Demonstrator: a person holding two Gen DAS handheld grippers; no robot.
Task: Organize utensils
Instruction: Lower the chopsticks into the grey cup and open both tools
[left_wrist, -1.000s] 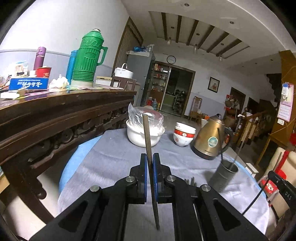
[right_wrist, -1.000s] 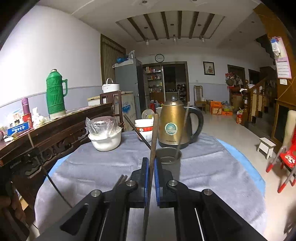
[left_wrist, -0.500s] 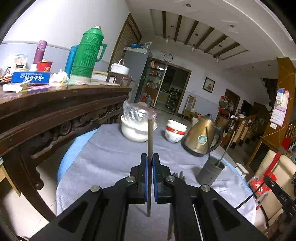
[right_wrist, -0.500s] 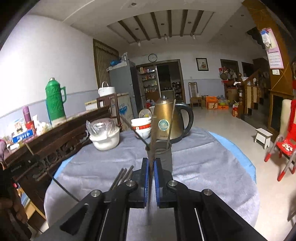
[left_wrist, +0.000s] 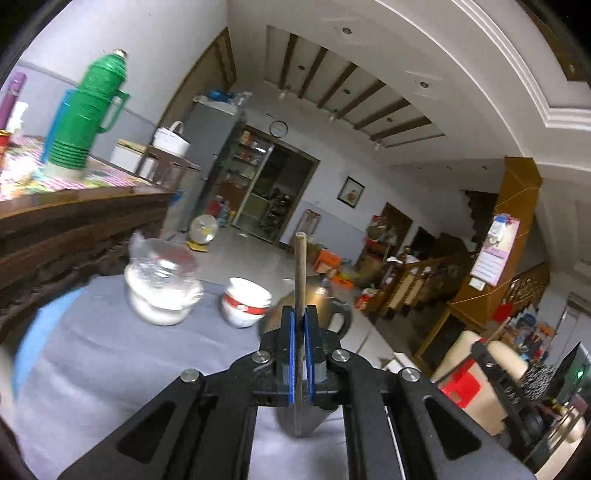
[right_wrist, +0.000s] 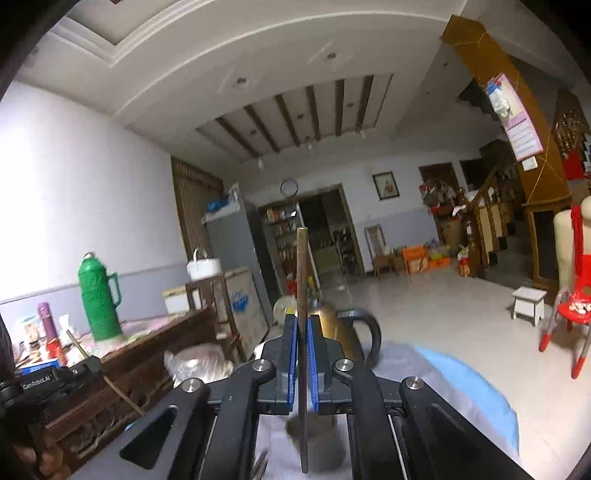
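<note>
I have one chopstick in each hand. My left gripper (left_wrist: 300, 334) is clamped tight on a wooden chopstick (left_wrist: 300, 273), which stands nearly upright between the blue pads, its lower end hanging over the grey metal cup (left_wrist: 301, 419) just below the jaws. My right gripper (right_wrist: 302, 343) pinches a second chopstick (right_wrist: 302, 280) the same way, also upright, its tip hanging over the open mouth of that holder cup (right_wrist: 314, 443) on the grey tablecloth (right_wrist: 406, 373).

I judge this to be the carrying step: both sticks are lifted and poised above the cup, not yet dropped in. The gold kettle (right_wrist: 343, 332) stands right behind the cup, toward the table's far edge, and the stacked bowls (left_wrist: 245, 302) and covered white bowl (left_wrist: 162, 291) sit toward its far left.

Next I need to lower each tip inside the rim, one stick at a time so they don't clash, and only then ease the pads apart.
</note>
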